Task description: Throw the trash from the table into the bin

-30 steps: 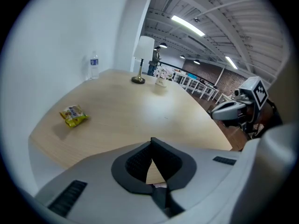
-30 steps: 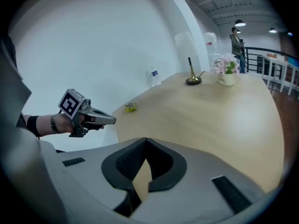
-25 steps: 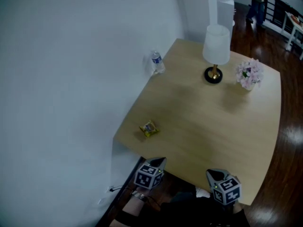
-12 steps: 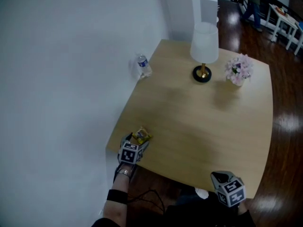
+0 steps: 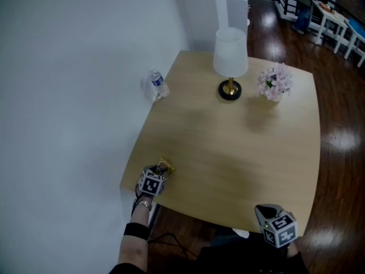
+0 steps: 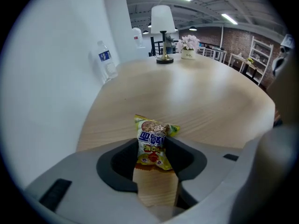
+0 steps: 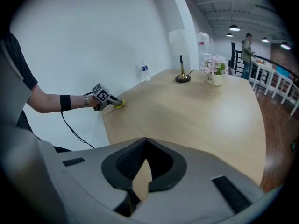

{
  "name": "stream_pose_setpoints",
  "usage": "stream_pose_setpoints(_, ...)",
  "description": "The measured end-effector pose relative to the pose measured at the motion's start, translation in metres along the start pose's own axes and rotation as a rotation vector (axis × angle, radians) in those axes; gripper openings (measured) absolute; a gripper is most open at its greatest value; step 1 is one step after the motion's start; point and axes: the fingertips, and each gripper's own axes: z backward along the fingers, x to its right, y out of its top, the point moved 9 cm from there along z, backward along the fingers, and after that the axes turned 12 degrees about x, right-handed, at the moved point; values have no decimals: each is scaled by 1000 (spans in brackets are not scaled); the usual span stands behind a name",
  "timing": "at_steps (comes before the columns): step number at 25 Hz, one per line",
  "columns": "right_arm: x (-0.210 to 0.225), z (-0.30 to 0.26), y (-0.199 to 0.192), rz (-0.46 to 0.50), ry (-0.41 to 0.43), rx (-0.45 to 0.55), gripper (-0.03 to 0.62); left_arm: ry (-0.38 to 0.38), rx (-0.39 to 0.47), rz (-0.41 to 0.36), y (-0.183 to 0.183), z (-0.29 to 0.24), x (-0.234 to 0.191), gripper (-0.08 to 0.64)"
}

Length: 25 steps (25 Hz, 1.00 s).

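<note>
Your left tongs (image 5: 161,169) are closed on the small yellow snack packet with red and blue print (image 6: 152,144). Their jaws have just been closing, and the left gripper view shows the packet standing upright between the two dark pads, its edges meeting a pad on each side. The packet's crimped top pokes out past the jaw tips, and its lower end sits over the light wooden table with rounded corners (image 5: 239,147). These tongs point steeply down at the table's near corner, just beside the white wall (image 5: 68,96).

Ahead of the left tongs and off to their left, a clear plastic water bottle with a blue label (image 6: 106,59) stands upright against the wall, well apart from the packet. Far ahead of them, at the table's other end, stands a lamp with a white shade, a brass stem and a round black base (image 5: 230,53). Just to the lamp's right is a small white pot of pale pink flowers (image 5: 274,82).

Your right tongs (image 7: 145,140) are closed and hold nothing: their jaw tips meet at the front, and only bare tabletop shows through the narrow gap behind them. They hover at the table's near edge, well apart from the left tongs and off to their right. From the right tongs, the left tongs and the packet lie ahead and to the left. Your left forearm with its black wristband (image 7: 65,102) reaches in there from the wall side.
</note>
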Motion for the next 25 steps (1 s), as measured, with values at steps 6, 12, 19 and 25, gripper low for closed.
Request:
stream_pose_setpoints(6, 9, 5, 2, -22, 1, 10, 8, 49, 25, 54, 5, 15, 13, 143)
stream_pose_setpoints(12, 30, 12, 1, -57, -13, 49, 8, -22, 164, 93, 44, 49, 77, 135)
stream_pose_setpoints(19, 67, 40, -9, -90, -8, 120, 8, -158, 200, 110, 85, 68, 206, 133)
stream_pose_setpoints(25, 122, 99, -39, -126, -21, 168, 8, -248, 171, 117, 118, 74, 335, 133)
